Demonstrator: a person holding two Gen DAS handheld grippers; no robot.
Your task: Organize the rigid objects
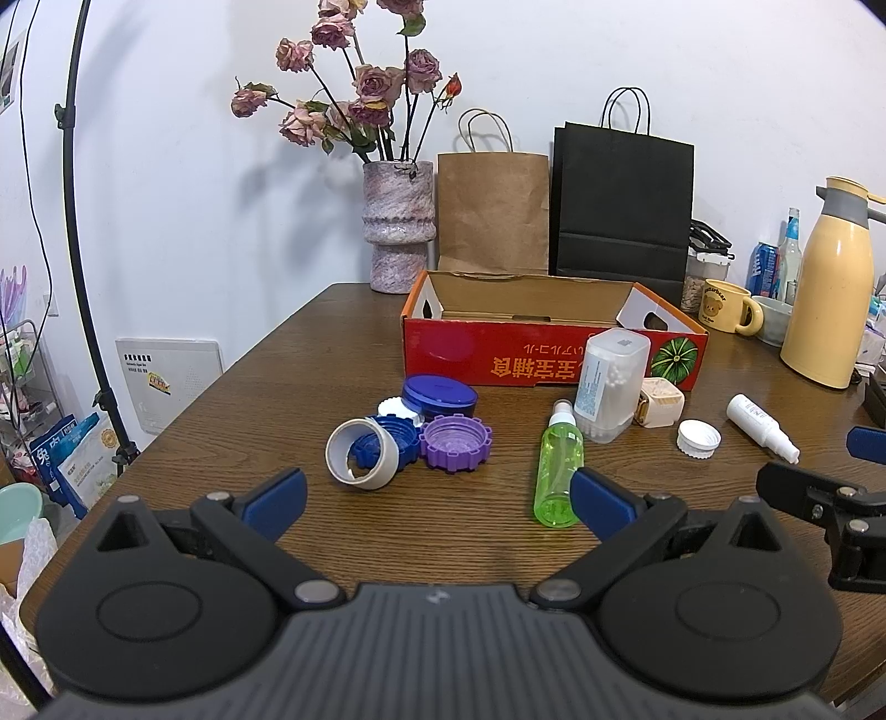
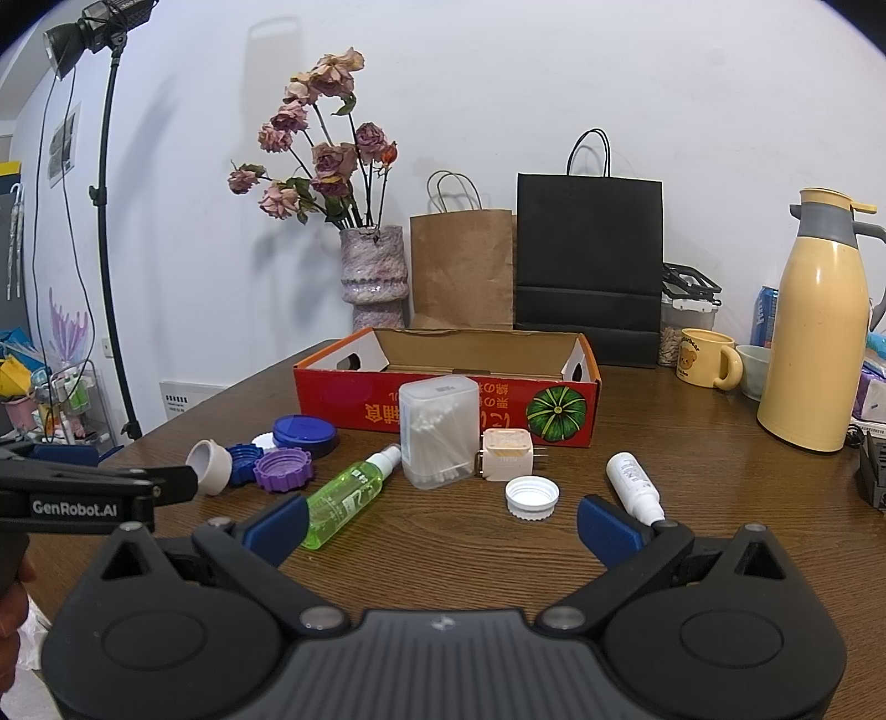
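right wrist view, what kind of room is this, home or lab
Most likely a home, at a wooden table used for recording. A vase of dried roses, a bear mug and a yellow thermos look domestic; the studio light on a stand suggests filming.

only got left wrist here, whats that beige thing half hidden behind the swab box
Observer: A charger plug, standing beside the swab box, with its prongs pointing away from the box.
Operator: are the right jaws holding anything
Observer: No. The right gripper is wide open, with nothing between the jaws.
Operator: whats lined up in front of it
Observer: The white cap lies on the table just ahead of the open jaws, open side up.
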